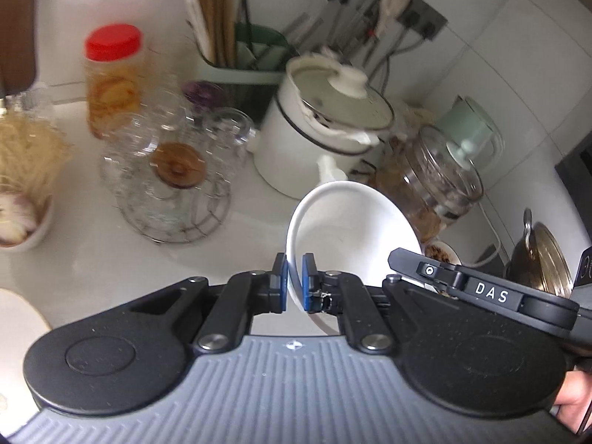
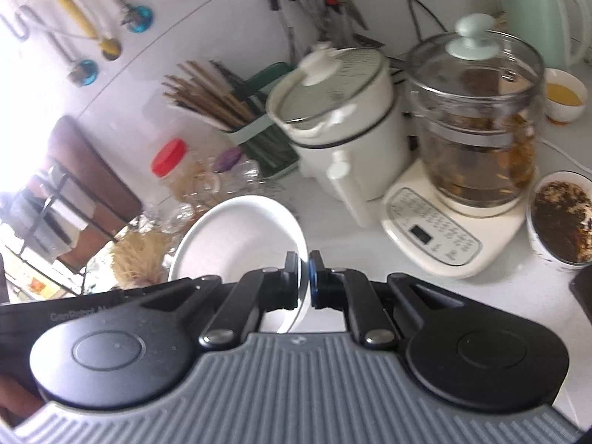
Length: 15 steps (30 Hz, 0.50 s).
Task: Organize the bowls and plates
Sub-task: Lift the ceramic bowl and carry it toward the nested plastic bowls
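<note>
- Over the counter (image 1: 111, 259), left wrist view: left gripper (image 1: 295, 283) has its jaws clamped on the near rim of a white bowl (image 1: 351, 229); blue pads sit either side of the wall.
- Bowl is tilted, off the counter as far as I can tell, mouth facing the camera.
- Right gripper (image 1: 481, 288) shows at the right edge, reaching to the bowl's opposite rim.
- Behind the bowl: white pot (image 1: 318, 140) and glass kettle (image 1: 440, 177) toward the back wall; glass rack (image 1: 174, 181) and red-lid jar (image 1: 113, 77) to the left.
- A pale plate edge (image 1: 18, 318) sits at the near left edge.
- Right wrist view: right gripper (image 2: 304, 281) is clamped on the bowl (image 2: 236, 240) rim too, jaws nearly together with only the thin wall between.
- Kettle (image 2: 477, 125) on its base and a bowl of dark scraps (image 2: 558, 218) are to the right; pot (image 2: 333, 111) behind.
- Step, my read: two-handed carry of one bowl, mid-transfer.
- Next move calls for keeping both grips level with each other so the rim doesn't twist, clearing the pot and kettle, then setting down on a stack. Destination isn't in view.
</note>
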Motion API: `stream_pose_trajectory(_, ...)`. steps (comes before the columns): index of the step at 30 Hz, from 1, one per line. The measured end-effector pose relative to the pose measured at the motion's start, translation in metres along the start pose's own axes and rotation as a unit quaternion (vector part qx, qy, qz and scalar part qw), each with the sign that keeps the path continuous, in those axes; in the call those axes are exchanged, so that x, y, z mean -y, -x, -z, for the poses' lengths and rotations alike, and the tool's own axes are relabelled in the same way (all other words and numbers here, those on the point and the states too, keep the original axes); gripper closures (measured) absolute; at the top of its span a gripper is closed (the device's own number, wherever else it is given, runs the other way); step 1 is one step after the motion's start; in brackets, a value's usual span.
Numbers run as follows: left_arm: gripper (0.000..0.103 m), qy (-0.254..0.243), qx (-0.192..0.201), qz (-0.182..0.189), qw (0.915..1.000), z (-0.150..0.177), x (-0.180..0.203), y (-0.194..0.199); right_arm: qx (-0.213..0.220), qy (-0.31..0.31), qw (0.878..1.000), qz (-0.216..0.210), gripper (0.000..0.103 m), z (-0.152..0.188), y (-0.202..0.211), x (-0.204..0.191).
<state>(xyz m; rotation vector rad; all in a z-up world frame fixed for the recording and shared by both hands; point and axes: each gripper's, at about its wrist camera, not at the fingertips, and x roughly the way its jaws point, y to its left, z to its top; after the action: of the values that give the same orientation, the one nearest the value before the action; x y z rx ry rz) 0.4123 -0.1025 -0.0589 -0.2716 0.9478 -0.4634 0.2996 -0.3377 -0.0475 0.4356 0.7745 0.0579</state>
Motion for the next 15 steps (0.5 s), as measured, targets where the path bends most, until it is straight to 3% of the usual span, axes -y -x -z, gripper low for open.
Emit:
stream_pose_trajectory(9, 0.094, 0.044, 0.022, -0.025, 0.9985, 0.018, -0.045, 0.036, -0.022, 0.033, 0.999, -0.023, 0.095, 0.017, -0.013, -0.047)
stream_pose_trajectory(15, 0.094, 0.068, 0.016, -0.06, 0.9957, 0.039, -0.078, 0.04, -0.056, 0.06, 0.996, -0.029, 0.094, 0.037, -0.034, -0.07)
